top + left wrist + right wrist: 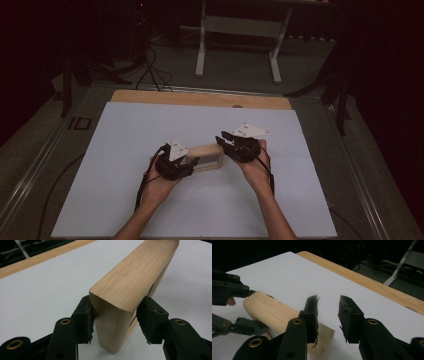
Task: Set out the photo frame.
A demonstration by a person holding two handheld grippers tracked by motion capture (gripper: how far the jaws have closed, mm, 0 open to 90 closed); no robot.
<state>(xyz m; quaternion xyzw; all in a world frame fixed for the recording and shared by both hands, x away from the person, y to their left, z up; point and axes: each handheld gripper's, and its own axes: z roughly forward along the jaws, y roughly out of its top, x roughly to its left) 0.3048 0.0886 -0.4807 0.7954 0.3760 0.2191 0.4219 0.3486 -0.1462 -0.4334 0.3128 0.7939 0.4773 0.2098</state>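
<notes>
A pale wooden block with a slot along one side lies on the white table top. My left gripper has the block's left end between its jaws. One pad rests against the wood, the other stands a sliver off it. My right gripper hovers at the block's right end, open, with nothing between its fingers. Its left finger overlaps the end of the block. In the right gripper view the left gripper straddles the block's far end.
The white sheet covers a wooden table whose bare edge shows at the back. Behind it stand a white-legged bench and dark cables on the floor. A person's hands hold both grippers near the table's middle.
</notes>
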